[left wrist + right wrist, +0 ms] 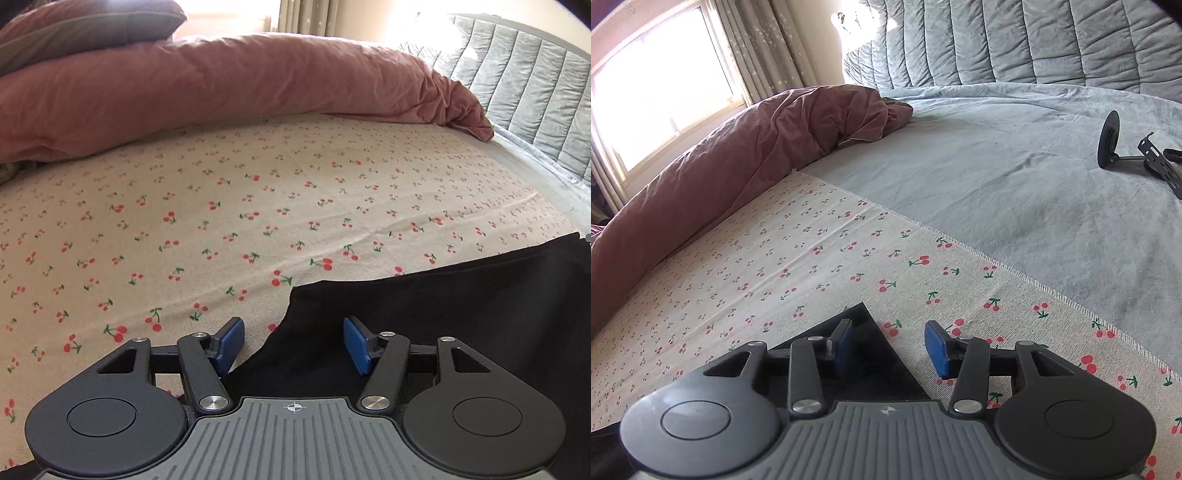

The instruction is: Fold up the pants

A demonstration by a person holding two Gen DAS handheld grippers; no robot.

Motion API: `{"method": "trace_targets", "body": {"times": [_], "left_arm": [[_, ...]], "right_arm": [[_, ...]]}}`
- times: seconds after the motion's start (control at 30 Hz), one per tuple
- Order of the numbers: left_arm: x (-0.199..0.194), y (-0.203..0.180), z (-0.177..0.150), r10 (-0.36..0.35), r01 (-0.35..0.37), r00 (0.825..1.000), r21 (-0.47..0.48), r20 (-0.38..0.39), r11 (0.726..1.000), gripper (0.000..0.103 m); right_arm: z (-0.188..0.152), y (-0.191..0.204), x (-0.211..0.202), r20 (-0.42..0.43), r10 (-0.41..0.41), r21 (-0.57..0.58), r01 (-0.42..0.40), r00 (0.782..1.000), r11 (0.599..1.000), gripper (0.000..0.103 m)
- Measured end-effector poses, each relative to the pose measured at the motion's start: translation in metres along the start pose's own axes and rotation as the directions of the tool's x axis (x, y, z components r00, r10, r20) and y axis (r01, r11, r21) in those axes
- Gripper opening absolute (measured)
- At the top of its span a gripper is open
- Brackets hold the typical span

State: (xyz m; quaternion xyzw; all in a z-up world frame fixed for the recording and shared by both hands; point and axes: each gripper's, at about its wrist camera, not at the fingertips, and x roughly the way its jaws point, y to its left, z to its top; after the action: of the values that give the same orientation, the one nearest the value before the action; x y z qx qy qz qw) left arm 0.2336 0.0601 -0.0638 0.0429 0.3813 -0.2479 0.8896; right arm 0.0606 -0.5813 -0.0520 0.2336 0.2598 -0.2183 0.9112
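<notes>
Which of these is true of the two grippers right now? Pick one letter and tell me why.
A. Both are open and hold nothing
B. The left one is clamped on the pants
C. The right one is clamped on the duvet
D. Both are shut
A: the left gripper and the right gripper both show a wide gap between their blue pads, above the black pants on the cherry-print cloth, with no fabric pinched.

Left wrist cam: rides low over my left gripper (293,341), close above cherry-print sheet (221,221), facing pink duvet (221,85). Right wrist cam: same low height behind my right gripper (888,349), angled toward grey headboard (1015,40). Shared: sheet, duvet, black pants (443,314), headboard.
</notes>
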Motion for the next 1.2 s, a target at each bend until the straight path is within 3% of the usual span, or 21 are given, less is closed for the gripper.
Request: {"method": "trace_targets", "body": {"times": [0.1,0.3,0.33,0.37,0.47,0.63,0.8,0.87,0.9,0.93,0.97,1.0,1.03,1.2], "left_arm": [[-0.001,0.011,0.002,-0.046,0.047,0.999,-0.06,0.01,0.997,0.052],[0.007,0.018,0.009,-0.113,0.117,0.993,-0.158,0.034,0.981,0.033],[0.008,0.016,0.009,-0.125,0.13,0.991,-0.163,0.036,0.978,0.018],[0.009,0.014,0.009,-0.131,0.135,0.991,-0.172,0.037,0.976,0.01],[0.005,0.006,0.008,-0.091,0.1,0.994,-0.161,0.064,0.982,0.005],[-0.007,0.012,0.006,-0.103,0.129,0.986,-0.205,0.133,0.97,0.003],[-0.005,0.01,0.005,-0.068,0.102,0.985,-0.217,0.159,0.971,0.002],[-0.002,0.011,0.004,-0.059,0.092,0.987,-0.227,0.15,0.97,0.002],[0.001,0.012,0.003,-0.055,0.087,0.989,-0.234,0.14,0.968,0.002],[0.003,0.012,0.002,-0.052,0.082,0.99,-0.236,0.132,0.968,0.002],[0.006,0.011,0.002,-0.046,0.073,0.992,-0.231,0.121,0.97,0.006],[0.007,0.01,0.001,-0.035,0.06,0.993,-0.222,0.114,0.973,0.008],[0.008,0.01,0.001,-0.034,0.057,0.993,-0.216,0.11,0.975,0.009],[0.011,0.013,0.0,-0.039,0.06,0.994,-0.219,0.098,0.974,0.012]], "right_arm": [[-0.003,-0.004,0.003,0.011,0.046,0.001,-0.046,0.999,0.999,0.038],[-0.006,-0.006,0.004,0.034,0.115,0.037,-0.117,0.993,0.992,0.005],[-0.006,-0.006,0.003,0.04,0.109,0.034,-0.11,0.993,0.993,0.003],[-0.006,-0.005,0.002,0.046,0.107,0.031,-0.109,0.993,0.994,0.003],[-0.006,-0.005,-0.004,0.076,0.098,0.029,-0.1,0.992,0.995,0.001],[-0.005,-0.004,-0.008,0.118,0.097,0.006,-0.099,0.988,0.995,0.0],[-0.002,0.001,0.001,0.136,0.099,0.0,-0.1,0.986,0.995,0.0],[-0.002,0.003,0.009,0.121,0.088,-0.009,-0.088,0.989,0.996,0.001],[-0.001,0.002,0.012,0.114,0.082,-0.003,-0.082,0.99,0.997,0.007],[0.0,0.0,0.014,0.107,0.078,0.016,-0.08,0.991,0.997,0.019],[0.002,-0.003,0.014,0.103,0.071,0.039,-0.075,0.992,0.996,0.025],[0.004,-0.009,0.012,0.1,0.064,0.06,-0.071,0.993,0.996,0.044],[0.005,-0.012,0.011,0.103,0.069,0.068,-0.077,0.992,0.995,0.052],[0.008,-0.023,0.012,0.066,0.118,0.062,-0.122,0.991,0.991,0.05]]}}
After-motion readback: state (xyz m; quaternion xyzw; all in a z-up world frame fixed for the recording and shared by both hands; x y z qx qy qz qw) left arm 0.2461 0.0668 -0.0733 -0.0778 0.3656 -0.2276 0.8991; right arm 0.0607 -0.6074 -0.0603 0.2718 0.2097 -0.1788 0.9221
